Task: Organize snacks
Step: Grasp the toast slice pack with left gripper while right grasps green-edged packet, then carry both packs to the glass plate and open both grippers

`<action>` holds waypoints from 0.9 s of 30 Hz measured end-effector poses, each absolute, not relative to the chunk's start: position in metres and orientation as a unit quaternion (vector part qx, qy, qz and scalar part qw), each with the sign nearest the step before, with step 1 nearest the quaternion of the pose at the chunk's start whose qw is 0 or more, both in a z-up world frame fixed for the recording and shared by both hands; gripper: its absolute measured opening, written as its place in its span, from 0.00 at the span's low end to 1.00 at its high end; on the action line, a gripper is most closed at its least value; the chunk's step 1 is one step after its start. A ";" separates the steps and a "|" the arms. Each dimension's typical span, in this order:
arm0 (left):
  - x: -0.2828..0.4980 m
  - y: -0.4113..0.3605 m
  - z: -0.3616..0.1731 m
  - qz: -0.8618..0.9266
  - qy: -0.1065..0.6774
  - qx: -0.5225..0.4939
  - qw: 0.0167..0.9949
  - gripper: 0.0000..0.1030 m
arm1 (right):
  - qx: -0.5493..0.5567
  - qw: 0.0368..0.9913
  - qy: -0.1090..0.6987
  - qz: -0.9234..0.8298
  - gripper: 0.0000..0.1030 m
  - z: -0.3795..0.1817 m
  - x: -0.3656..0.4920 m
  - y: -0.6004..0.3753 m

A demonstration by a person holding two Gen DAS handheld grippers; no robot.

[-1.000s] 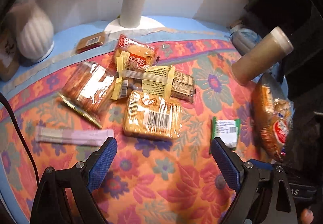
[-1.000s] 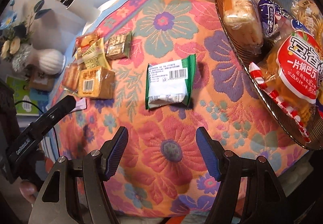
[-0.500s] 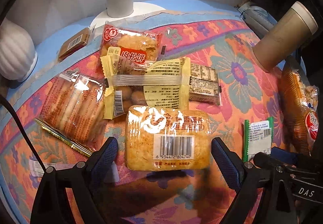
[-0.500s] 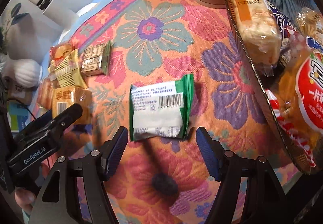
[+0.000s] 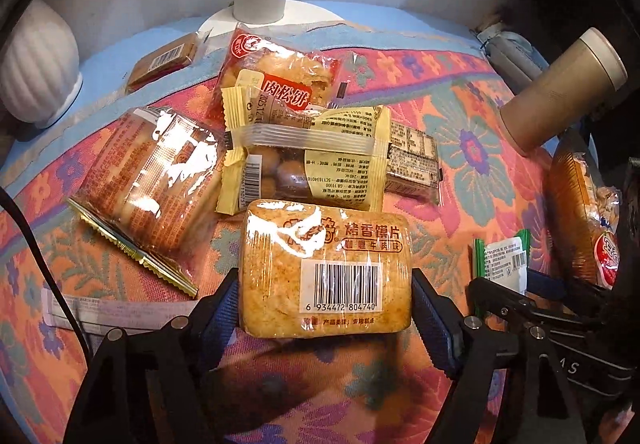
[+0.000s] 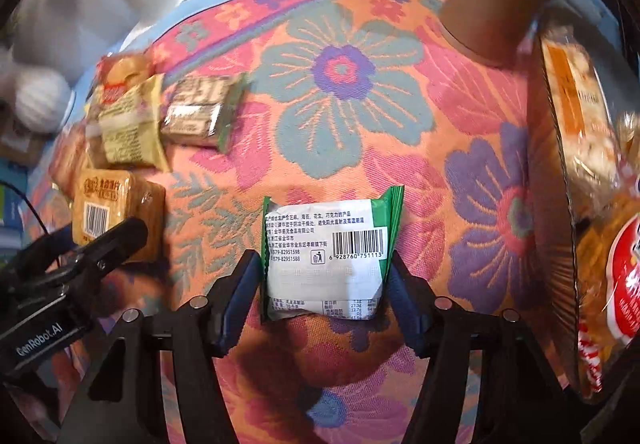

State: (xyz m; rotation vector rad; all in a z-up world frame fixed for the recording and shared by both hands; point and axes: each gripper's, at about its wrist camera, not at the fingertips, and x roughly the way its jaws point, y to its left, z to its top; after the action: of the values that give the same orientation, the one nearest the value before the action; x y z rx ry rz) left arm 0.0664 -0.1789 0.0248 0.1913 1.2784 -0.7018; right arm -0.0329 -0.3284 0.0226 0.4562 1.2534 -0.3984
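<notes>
On the flowered tablecloth (image 6: 344,91), the left gripper (image 5: 325,314) is closing around the golden bun pack (image 5: 326,268) at the near edge of the snack pile, while the right gripper (image 6: 325,296) is closing around the green-edged packet (image 6: 328,256) left of the snack tray (image 6: 552,228).
</notes>
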 end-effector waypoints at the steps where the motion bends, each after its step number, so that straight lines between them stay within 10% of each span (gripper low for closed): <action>1: 0.064 -0.177 0.026 -0.318 0.584 0.087 0.742 0.76 | 0.204 0.773 0.574 -0.177 0.52 0.024 -0.034 -0.326; 27: -0.012 -0.160 0.105 -0.298 0.536 0.074 0.786 0.76 | 0.237 0.806 0.538 -0.063 0.49 0.092 -0.107 -0.311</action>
State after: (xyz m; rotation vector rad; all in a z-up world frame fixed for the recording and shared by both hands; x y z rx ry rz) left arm -0.0117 -0.1600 0.1053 0.1603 1.1565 -0.6425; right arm -0.1074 -0.3113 0.0924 0.5072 1.1511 -0.1358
